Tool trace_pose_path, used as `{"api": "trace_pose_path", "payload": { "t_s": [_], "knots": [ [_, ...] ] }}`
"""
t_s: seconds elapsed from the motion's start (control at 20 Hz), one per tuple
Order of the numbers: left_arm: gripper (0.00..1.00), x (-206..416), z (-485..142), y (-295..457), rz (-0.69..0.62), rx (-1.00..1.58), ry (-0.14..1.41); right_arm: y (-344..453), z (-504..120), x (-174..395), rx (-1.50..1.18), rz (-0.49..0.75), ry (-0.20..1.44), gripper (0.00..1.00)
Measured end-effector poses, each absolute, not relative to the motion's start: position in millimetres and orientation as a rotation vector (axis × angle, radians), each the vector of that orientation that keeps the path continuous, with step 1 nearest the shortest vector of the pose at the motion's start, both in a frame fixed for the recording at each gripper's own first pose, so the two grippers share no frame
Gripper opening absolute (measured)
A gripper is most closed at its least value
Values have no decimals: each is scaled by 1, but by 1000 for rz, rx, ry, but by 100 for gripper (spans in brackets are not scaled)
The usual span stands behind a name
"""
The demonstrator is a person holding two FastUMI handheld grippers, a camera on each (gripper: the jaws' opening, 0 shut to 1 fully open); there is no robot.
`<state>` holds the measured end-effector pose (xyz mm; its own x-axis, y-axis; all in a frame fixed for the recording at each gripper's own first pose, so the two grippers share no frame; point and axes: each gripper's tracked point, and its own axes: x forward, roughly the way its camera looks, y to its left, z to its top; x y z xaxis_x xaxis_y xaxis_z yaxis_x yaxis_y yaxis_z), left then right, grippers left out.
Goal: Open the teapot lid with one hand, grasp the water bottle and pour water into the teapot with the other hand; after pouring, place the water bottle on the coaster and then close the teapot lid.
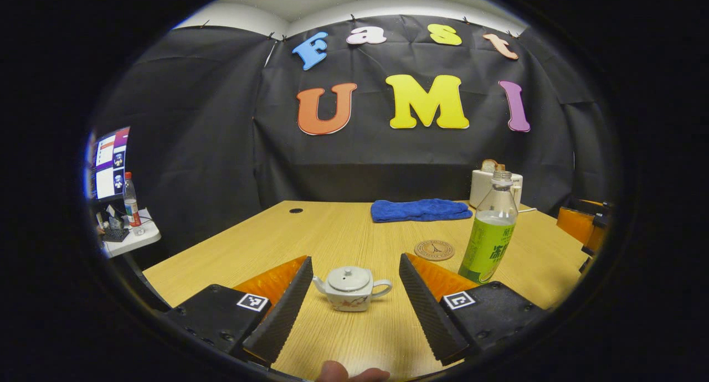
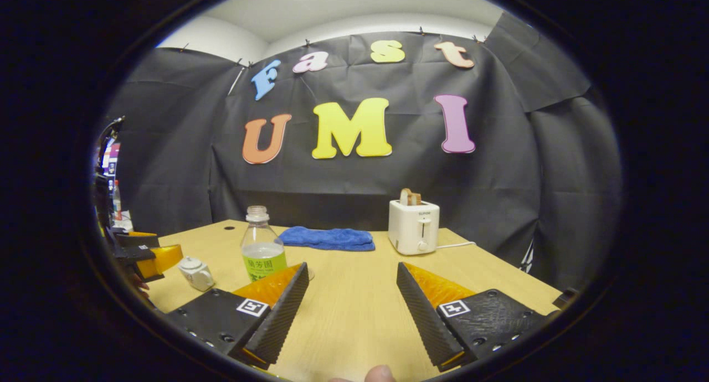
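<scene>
A light wooden table [image 1: 343,227] stands in a booth with black cloth walls. In the left gripper view, the left gripper [image 1: 354,307] hangs low over the near part of the table with its jaws spread wide and nothing between the fingers. The small white teapot [image 1: 350,288] sits on the table just beyond the fingertips, centred in the gap between them but touching neither. Its lid [image 1: 348,278] is on, the spout points to the view's left and the handle to the view's right.

Behind the teapot and to its right stands the bottle [image 1: 491,232], upright, uncapped, with a green label and clear liquid in it. The round brown coaster [image 1: 434,249] lies flat just left of the bottle, behind the teapot. Farther back from the teapot lies a folded blue towel [image 1: 420,210], and a white toaster [image 1: 481,188] stands behind the bottle. A fingertip of the person [image 1: 332,372] shows at the bottom edge.

In the right gripper view, the right gripper [image 2: 352,310] is also wide open and holds nothing, with bare table between its fingers. Here the bottle [image 2: 262,244] stands just behind the gripper's left finger [image 2: 282,310], with the teapot [image 2: 195,273] to the bottle's left. The left gripper [image 2: 145,254] is just left of the teapot. The toaster [image 2: 413,227] and towel [image 2: 328,238] sit farther back.
</scene>
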<state>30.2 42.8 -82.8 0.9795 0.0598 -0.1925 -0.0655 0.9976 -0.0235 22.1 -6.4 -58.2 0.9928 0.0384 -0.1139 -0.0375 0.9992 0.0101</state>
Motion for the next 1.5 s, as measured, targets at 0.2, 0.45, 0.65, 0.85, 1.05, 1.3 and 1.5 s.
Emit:
{"api": "trace_pose_path", "payload": {
  "t_s": [0.2, 0.45, 0.65, 0.85, 1.05, 1.3, 1.5],
  "knots": [
    [88, 50, -100, 43, 42, -27, 254, -21, -61, 23, 16, 13, 119, 95],
    [67, 65, -114, 44, 31, -44, 316, -29, -67, 27, 12, -1, 133, 95],
    [47, 72, -122, 45, 40, -44, 349, -30, -69, 30, 5, -4, 139, 95],
    [23, 74, -124, 52, 70, -28, 346, -25, -71, 33, -2, 8, 146, 95],
    [6, 77, -122, 55, 66, -47, 324, -4, -73, 34, -19, 68, 151, 96],
    [3, 75, -110, 58, 61, -40, 295, 21, -75, 32, -36, 149, 154, 96],
    [3, 66, -90, 61, 52, -67, 251, 49, -77, 29, -17, 241, 162, 98]
  ]
}}
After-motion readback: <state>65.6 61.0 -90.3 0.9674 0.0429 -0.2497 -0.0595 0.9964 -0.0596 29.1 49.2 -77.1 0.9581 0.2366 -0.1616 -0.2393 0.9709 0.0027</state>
